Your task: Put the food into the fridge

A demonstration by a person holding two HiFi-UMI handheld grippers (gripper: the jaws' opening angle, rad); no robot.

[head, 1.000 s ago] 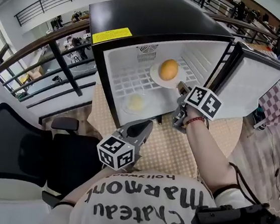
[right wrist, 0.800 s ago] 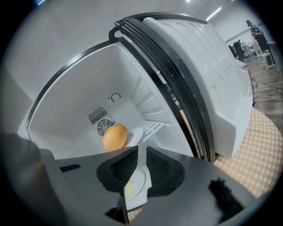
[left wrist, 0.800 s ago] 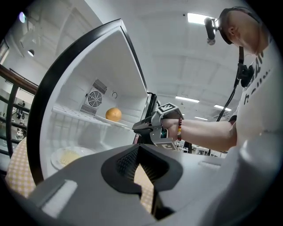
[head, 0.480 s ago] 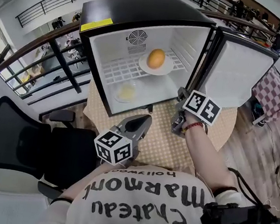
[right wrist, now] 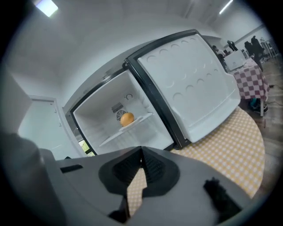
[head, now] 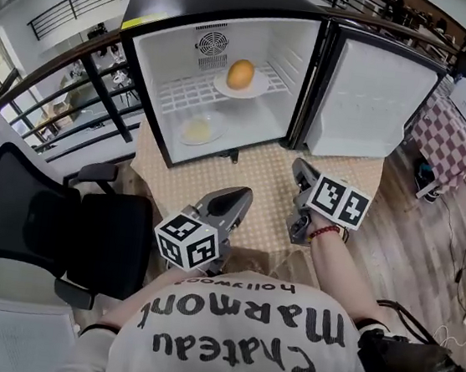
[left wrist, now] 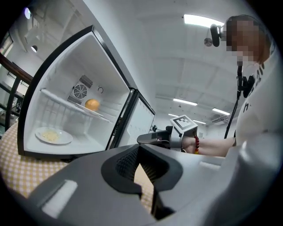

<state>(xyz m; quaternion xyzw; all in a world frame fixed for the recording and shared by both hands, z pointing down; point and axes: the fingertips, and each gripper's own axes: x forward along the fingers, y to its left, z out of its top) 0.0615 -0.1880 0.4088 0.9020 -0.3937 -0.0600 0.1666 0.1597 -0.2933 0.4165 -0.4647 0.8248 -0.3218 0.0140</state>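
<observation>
The black mini fridge [head: 153,11] stands open on the table. An orange round food [head: 241,74] sits on a white plate [head: 258,85] on its wire shelf. A second plate [head: 196,129] with pale food lies on the fridge floor. My right gripper [head: 301,166] hovers over the checked cloth in front of the door [head: 370,97], its jaws closed together and empty. My left gripper [head: 236,196] is lower and nearer me, shut on nothing. In the left gripper view [left wrist: 138,148] the orange food [left wrist: 92,104] and the lower plate [left wrist: 53,136] show. The right gripper view [right wrist: 141,155] faces the orange food [right wrist: 127,118].
The round table has a yellow checked cloth [head: 259,180]. A black office chair [head: 34,224] stands at my left. Railings run behind the fridge, and a red checked table [head: 442,131] stands to the right. The fridge door swings out to the right.
My right gripper has drawn back from the fridge opening to above the cloth. The fridge now lies farther from me, and the left gripper has hardly moved.
</observation>
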